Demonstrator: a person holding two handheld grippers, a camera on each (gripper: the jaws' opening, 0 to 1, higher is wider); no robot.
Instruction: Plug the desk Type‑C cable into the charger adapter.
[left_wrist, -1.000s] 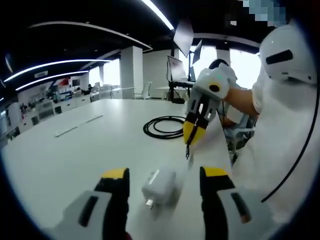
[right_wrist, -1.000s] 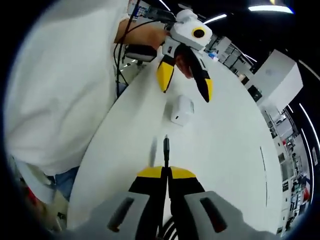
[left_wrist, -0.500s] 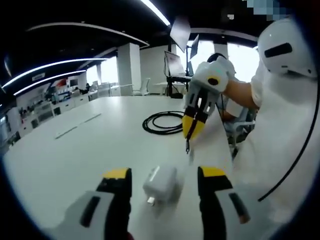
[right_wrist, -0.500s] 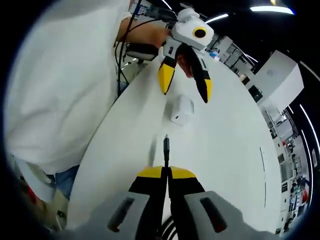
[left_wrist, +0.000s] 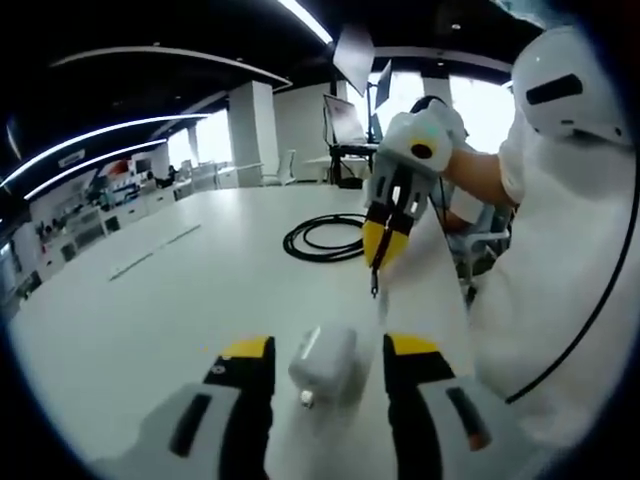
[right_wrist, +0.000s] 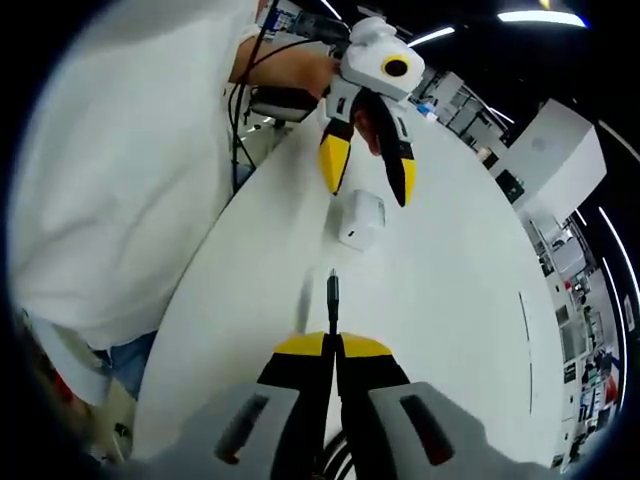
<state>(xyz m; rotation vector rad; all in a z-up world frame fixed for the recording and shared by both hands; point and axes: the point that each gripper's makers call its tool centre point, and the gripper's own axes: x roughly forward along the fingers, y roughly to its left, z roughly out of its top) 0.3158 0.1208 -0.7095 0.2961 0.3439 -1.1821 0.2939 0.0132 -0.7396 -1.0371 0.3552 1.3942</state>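
I found no text, brand, number or sign that I could read in either view. The white charger adapter (left_wrist: 322, 362) showed plain faces, with no marking I could make out. Some small coloured patches on the far wall of the room in the left gripper view might have been signs, but they were too small and blurred for me to read.
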